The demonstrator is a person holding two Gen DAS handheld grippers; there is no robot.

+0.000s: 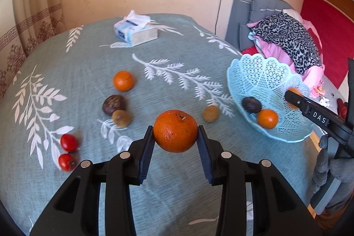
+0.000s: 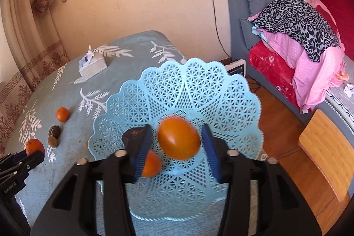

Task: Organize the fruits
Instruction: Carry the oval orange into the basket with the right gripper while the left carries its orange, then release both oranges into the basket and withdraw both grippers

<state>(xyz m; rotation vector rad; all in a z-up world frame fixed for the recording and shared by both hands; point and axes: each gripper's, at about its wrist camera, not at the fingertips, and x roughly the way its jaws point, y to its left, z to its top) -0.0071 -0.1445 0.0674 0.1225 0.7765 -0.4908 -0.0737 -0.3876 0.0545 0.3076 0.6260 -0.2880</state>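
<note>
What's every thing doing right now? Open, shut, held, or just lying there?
Left gripper: shut on the big orange.
Right gripper: open, with the blurry orange loose between its jaws.
Blue basket: holds a dark fruit and a small orange.
Tissue box: open, tissue poking out.
Two tomatoes: lying loose on the cloth.
Table orange: lying loose on the cloth.

Blurred orange (image 2: 179, 138) apparently loose over basket (image 2: 221, 94).
</note>
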